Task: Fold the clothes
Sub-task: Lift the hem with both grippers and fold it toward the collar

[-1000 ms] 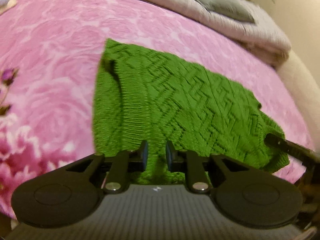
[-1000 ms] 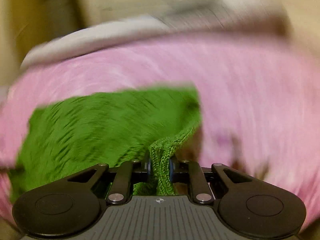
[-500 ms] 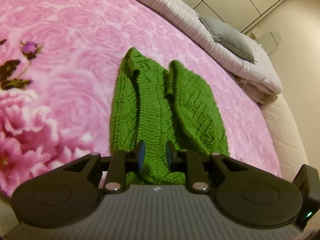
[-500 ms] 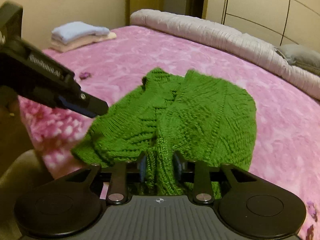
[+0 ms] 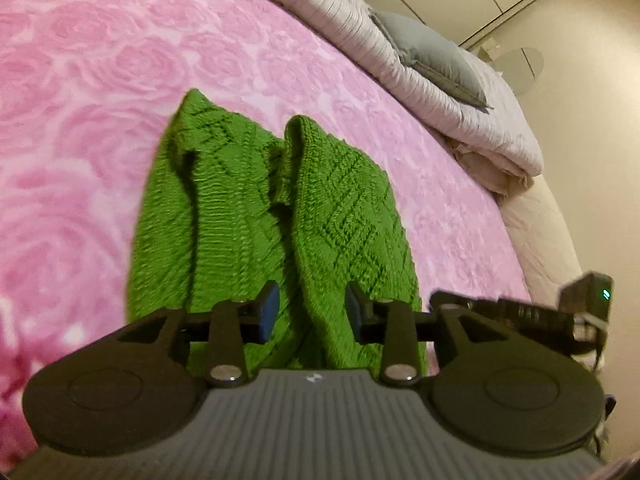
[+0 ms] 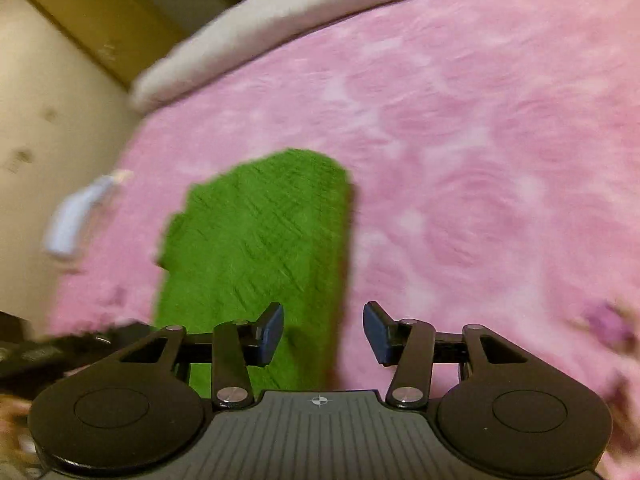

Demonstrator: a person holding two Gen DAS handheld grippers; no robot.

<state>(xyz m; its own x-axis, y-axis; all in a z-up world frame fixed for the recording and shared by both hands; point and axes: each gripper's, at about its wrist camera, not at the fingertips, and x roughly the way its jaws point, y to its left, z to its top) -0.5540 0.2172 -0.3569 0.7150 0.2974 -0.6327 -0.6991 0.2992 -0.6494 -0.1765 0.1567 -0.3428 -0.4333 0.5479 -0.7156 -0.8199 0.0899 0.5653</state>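
Observation:
A green knitted sweater (image 5: 280, 216) lies on the pink rose-patterned bedspread (image 5: 100, 80), folded lengthwise with its right side laid over the left. My left gripper (image 5: 312, 312) is open just above the sweater's near edge, holding nothing. The right gripper's body (image 5: 520, 312) shows at the right of that view. In the blurred right wrist view the sweater (image 6: 260, 248) is a narrow green strip on the bedspread (image 6: 480, 160). My right gripper (image 6: 323, 332) is open and empty over the sweater's near right edge.
A rolled pale duvet (image 5: 420, 64) with a grey pillow (image 5: 436, 60) lies along the far side of the bed. The bed's cream padded edge (image 5: 540, 232) is at the right. A light blue folded pile (image 6: 76, 216) sits at the bed's left edge.
Both grippers opened and let go of the sweater. The right side of the sweater now lies folded over the left. The right gripper swung round and is still moving.

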